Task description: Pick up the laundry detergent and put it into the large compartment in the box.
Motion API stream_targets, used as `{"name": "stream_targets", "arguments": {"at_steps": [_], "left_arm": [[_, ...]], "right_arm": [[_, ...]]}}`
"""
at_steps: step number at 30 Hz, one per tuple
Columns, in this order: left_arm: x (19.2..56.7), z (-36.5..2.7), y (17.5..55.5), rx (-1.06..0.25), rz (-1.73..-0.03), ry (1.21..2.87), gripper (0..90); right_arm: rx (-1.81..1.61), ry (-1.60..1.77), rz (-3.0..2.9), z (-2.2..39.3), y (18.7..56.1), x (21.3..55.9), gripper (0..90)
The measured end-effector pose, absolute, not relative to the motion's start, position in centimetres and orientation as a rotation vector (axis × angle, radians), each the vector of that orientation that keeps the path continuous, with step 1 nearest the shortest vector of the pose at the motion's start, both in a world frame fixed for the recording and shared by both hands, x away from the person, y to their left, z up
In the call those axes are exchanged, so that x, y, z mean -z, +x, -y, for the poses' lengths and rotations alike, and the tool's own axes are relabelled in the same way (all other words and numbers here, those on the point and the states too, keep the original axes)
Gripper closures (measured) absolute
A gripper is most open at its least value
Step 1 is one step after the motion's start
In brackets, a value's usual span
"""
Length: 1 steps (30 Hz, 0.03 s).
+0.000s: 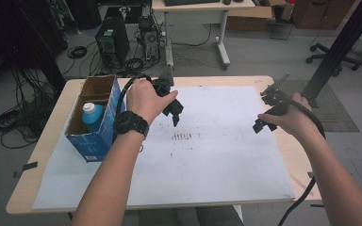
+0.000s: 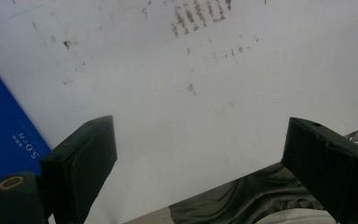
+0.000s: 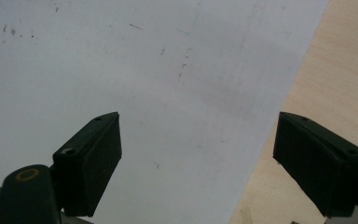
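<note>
My left gripper hovers over the white sheet just right of a blue cardboard box. In the left gripper view its jaws stand wide apart with only stained paper between them, and the box's blue side shows at the left edge. A blue bottle with a white cap stands inside the box. My right gripper hangs above the sheet's right part, open and empty, over the paper beside the bare wooden table.
The wooden table carries the white sheet, marked with dark smudges near its middle. Behind the table are computer towers, cables, a desk and a black post at the right. A chair base stands far right.
</note>
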<state>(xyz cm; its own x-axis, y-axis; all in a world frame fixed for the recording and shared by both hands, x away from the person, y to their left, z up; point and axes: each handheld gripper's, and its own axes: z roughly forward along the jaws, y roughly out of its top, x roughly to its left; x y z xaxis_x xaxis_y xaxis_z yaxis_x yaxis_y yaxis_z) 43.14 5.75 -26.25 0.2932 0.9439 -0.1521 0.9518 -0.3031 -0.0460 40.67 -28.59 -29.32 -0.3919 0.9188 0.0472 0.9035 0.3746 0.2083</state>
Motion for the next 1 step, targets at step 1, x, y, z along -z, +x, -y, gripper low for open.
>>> {"name": "stream_targets", "arguments": {"at_steps": [1], "left_arm": [[26.23, -5.74, 43.1, 0.227, -1.82, 2.481, 10.3]], "right_arm": [[-0.314, 1.682, -2.542, 28.58, 40.64, 29.27, 14.9]]}}
